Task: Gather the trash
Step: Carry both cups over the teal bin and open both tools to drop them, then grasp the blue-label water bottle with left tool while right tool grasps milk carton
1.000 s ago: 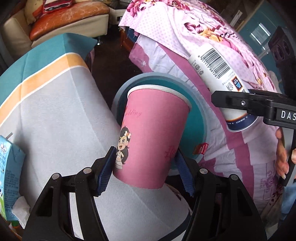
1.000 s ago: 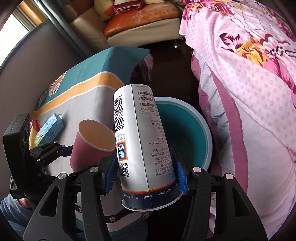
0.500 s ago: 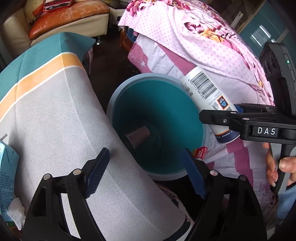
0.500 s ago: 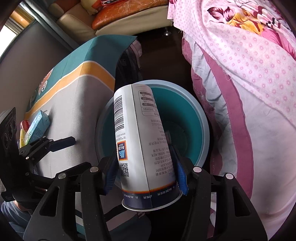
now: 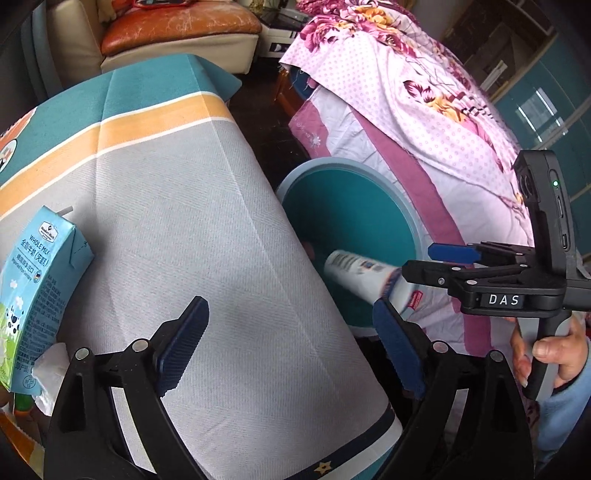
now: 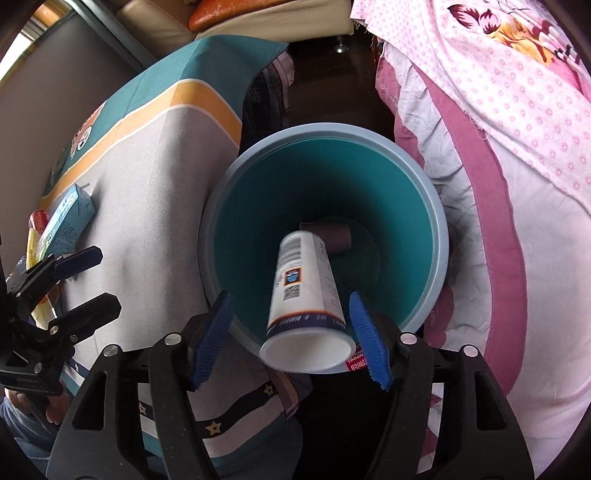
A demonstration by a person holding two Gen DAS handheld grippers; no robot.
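A teal bin [image 6: 436,236] stands on the floor between the table and the bed; it also shows in the left wrist view [image 5: 413,218]. A pink paper cup [image 6: 332,234] lies at its bottom. A white paper cup [image 6: 306,291] is in mid-air, blurred, falling into the bin mouth; it also shows in the left wrist view [image 5: 362,275]. My right gripper [image 6: 290,332] is open just above the bin rim, the cup free between its blue pads. My left gripper [image 5: 291,347] is open and empty over the table edge. A blue milk carton [image 5: 33,288] lies on the table at left.
The table wears a grey, orange and teal cloth [image 5: 166,221]. A crumpled tissue [image 5: 48,373] lies by the carton. A bed with pink floral bedding [image 5: 424,110] stands right of the bin. A sofa [image 5: 177,33] is at the back.
The left gripper dropped the pink cup into the bin and drew back over the table. The right gripper moved over the bin, opened and let go of the white cup, which is falling.
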